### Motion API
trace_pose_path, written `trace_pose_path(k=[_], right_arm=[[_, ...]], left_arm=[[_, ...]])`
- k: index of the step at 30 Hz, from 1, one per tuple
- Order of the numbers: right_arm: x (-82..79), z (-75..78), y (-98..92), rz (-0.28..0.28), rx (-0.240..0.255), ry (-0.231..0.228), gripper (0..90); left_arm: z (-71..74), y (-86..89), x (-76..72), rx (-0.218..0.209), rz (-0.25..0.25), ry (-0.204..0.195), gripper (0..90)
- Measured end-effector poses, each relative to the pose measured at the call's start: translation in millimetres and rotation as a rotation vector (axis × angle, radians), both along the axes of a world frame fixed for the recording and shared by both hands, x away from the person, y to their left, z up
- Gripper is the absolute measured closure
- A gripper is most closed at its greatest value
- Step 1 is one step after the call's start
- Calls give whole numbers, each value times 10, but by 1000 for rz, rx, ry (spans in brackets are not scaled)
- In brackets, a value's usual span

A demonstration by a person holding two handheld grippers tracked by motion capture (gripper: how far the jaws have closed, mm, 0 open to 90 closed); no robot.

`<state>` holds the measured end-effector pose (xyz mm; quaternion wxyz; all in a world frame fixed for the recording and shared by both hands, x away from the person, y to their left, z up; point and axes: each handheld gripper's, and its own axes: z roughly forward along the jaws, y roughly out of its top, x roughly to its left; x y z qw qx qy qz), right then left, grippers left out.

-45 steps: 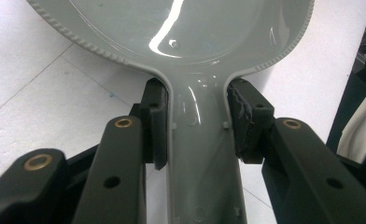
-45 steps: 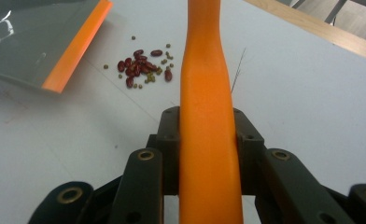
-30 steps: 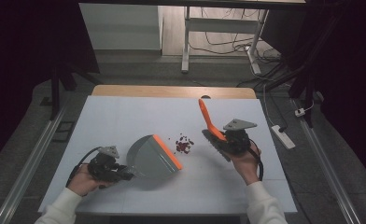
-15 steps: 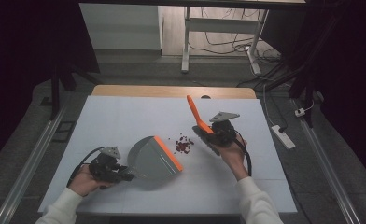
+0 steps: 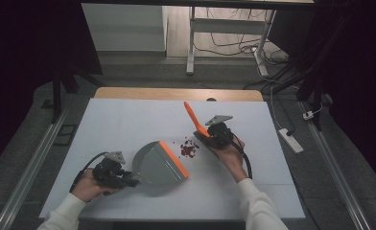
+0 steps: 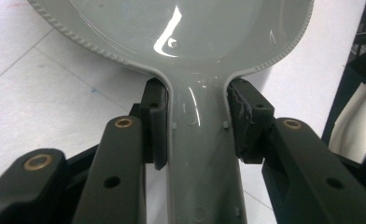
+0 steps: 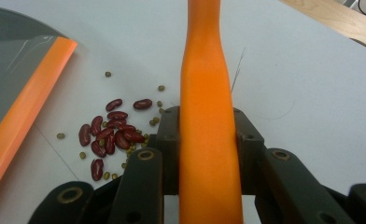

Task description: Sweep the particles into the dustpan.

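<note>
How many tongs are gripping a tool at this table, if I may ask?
2: the left tongs clamp the grey dustpan handle at front left; the right tongs clamp the orange brush handle beside the beans.

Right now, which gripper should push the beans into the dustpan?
The right gripper: it holds the orange brush right beside the beans. The left gripper is busy steadying the dustpan.

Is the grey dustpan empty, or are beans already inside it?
Empty: the dustpan shows bare grey; the beans lie on the table before its orange lip.
</note>
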<state>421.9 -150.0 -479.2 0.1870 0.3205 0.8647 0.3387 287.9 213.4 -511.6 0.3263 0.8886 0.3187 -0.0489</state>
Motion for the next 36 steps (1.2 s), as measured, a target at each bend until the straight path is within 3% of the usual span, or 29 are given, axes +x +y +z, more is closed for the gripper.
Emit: trace_pose_path(k=[20, 36], right_arm=[[95, -80, 155, -9, -21, 23, 696], [32, -101, 300, 43, -45, 15, 697]], left_arm=[[-56, -69, 33, 14, -1, 21, 622], [-55, -87, 34, 20, -5, 21, 623]])
